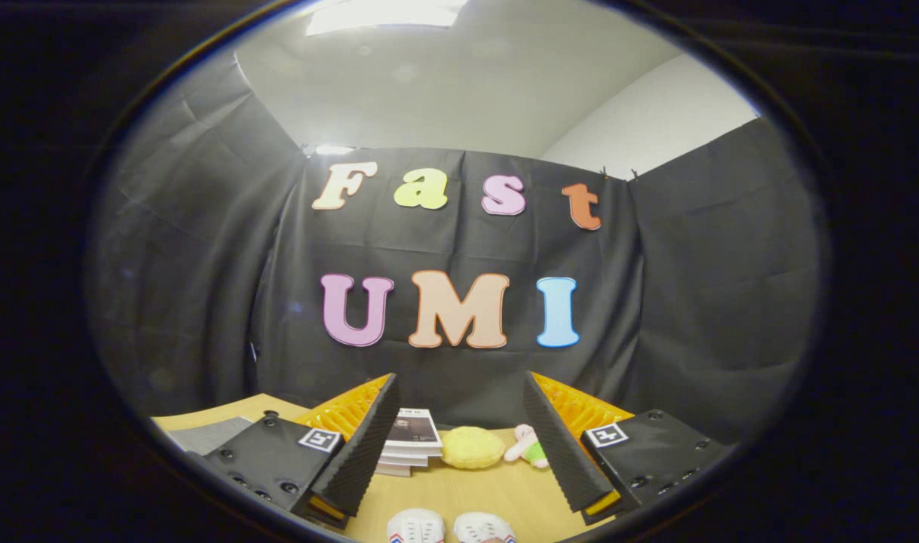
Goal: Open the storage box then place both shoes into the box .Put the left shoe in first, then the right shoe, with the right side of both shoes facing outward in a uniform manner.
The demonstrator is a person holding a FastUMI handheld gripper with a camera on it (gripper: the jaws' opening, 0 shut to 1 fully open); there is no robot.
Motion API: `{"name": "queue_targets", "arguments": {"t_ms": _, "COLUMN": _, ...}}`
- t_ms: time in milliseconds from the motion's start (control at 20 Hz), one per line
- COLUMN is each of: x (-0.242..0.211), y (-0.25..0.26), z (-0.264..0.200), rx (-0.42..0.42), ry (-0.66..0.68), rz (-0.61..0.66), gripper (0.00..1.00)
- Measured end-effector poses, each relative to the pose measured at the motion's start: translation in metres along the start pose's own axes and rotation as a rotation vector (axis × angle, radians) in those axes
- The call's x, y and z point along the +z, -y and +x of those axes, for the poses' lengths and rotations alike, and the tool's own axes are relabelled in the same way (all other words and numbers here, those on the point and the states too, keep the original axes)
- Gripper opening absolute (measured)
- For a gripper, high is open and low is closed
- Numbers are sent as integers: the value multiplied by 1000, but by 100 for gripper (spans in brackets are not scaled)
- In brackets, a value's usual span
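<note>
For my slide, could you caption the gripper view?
Open gripper above two shoes on the table.

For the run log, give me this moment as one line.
gripper: open, holding nothing | shoes: two side by side on wooden table, between the fingers | beyond: book stack, yellow plush, small soft toy

We note the claw [459, 445]: jaws spread apart, ribbed pads [365, 445] on each finger, black screwed mounting plates [267, 460] behind them, each bearing a square fiducial tag [320, 440].
</note>
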State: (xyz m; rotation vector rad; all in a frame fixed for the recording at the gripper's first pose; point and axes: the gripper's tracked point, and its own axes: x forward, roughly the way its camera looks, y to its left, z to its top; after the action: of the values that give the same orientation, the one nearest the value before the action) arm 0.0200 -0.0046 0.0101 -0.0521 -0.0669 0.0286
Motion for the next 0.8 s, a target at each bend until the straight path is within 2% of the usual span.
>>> {"name": "queue_targets", "arguments": {"t_ms": 200, "x": -14, "y": -4, "z": -4, "rx": 31, "ry": -14, "rz": 4, "gripper": 100}}
{"name": "queue_targets", "arguments": {"t_ms": 300, "x": -29, "y": -21, "z": -9, "rx": 90, "ry": -38, "rz": 51, "gripper": 100}}
{"name": "queue_targets", "arguments": {"t_ms": 550, "x": -87, "y": -42, "z": -25, "rx": 171, "ry": -221, "rz": 185, "gripper": 100}}
{"name": "queue_targets", "arguments": {"t_ms": 800, "x": -138, "y": -84, "z": -50, "rx": 322, "ry": -414, "rz": 351, "gripper": 100}}
